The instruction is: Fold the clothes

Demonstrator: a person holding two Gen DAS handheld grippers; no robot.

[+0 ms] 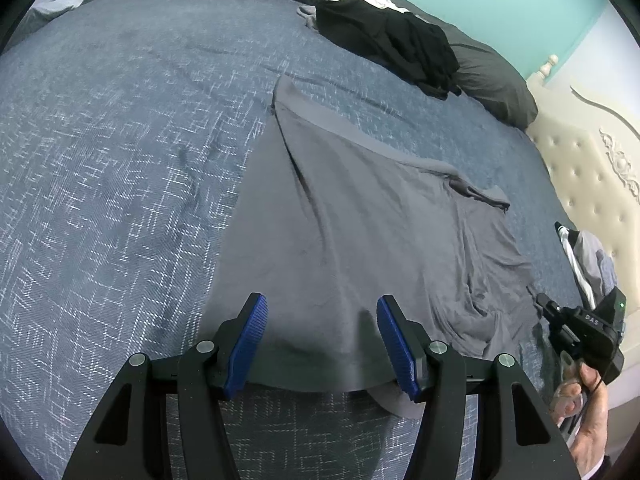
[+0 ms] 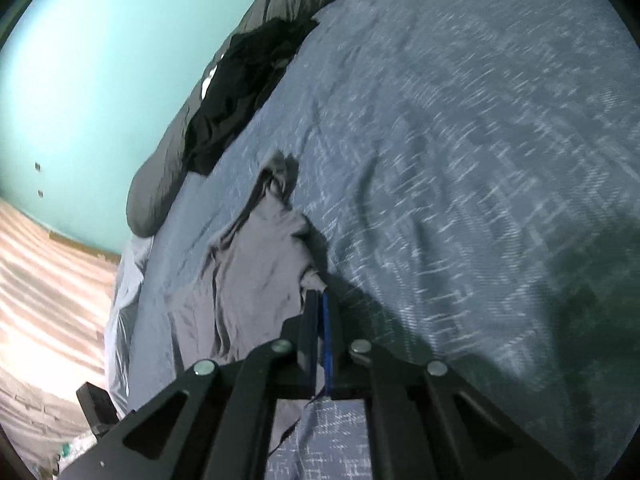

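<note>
Grey jersey fabric, a T-shirt-like garment (image 1: 360,216), lies spread and partly rumpled on the blue patterned bedspread (image 1: 120,160), filling the middle of the left wrist view from about 12 o'clock down to 6 o'clock, with its wrinkled side bunched toward 3 o'clock. The left tool (image 1: 322,340) stands released, its blue ribbed pads (image 1: 250,336) wide apart over the near hem of the garment, which runs between them at 6 o'clock. At 4 o'clock in that view the right tool's black body (image 1: 580,328) shows at the garment's crumpled edge, with the person's right hand (image 1: 584,408) on its grip. In the right wrist view the right tool (image 2: 318,300) is clenched on a gathered corner of the grey garment (image 2: 256,264), the two fingers pressed together with cloth pinched between them, and the fabric trails away toward 11 o'clock in loose folds. A heap of black clothes (image 1: 392,44) rests at 1 o'clock in the left view, lying against a long dark grey pillow (image 1: 496,76) that runs along the far edge of the bed. Behind it stands a turquoise wall (image 2: 100,80). A cream tufted headboard (image 1: 580,176) sits at 3 o'clock in the left view, and pale wood flooring (image 2: 44,300) appears at 9 o'clock in the right view.
</note>
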